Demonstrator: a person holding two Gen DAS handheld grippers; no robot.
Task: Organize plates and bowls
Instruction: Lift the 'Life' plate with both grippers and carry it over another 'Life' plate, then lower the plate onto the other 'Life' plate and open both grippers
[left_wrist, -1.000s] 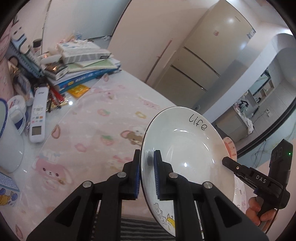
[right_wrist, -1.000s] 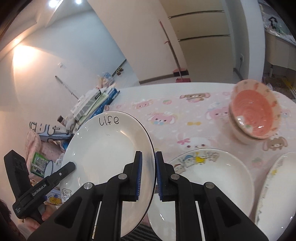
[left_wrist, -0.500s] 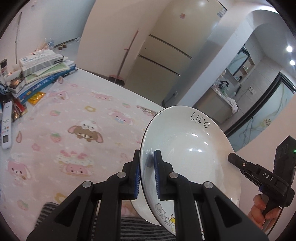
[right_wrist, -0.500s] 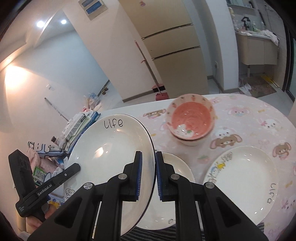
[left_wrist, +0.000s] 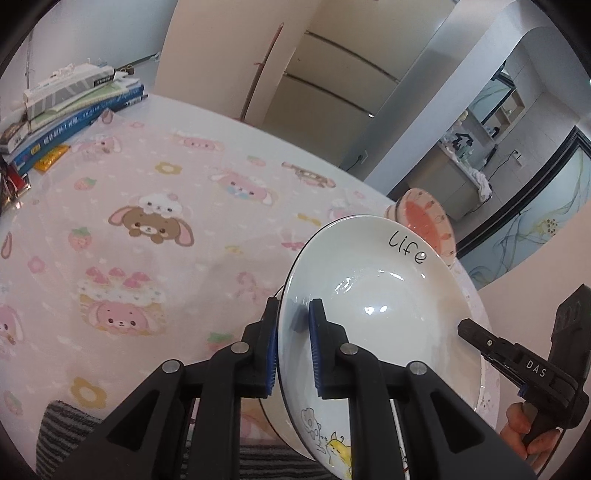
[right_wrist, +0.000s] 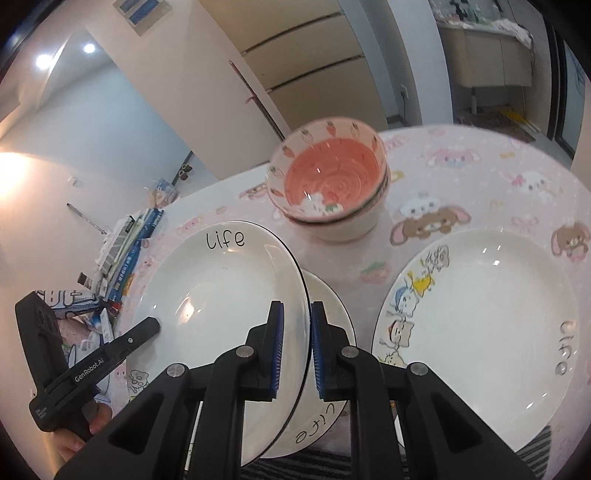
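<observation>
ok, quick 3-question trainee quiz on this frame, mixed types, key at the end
1. True or false: the held plate is gripped by one gripper only.
2. How many plates lie flat on the table in the right wrist view? A) one B) two C) three
3. Fill in: the pink bowls are ____ one inside another.

Key: 1 false, the left gripper and the right gripper each have jaws shut on its rim. 2 B, the plate underneath and the plate to the right. 3 stacked.
</observation>
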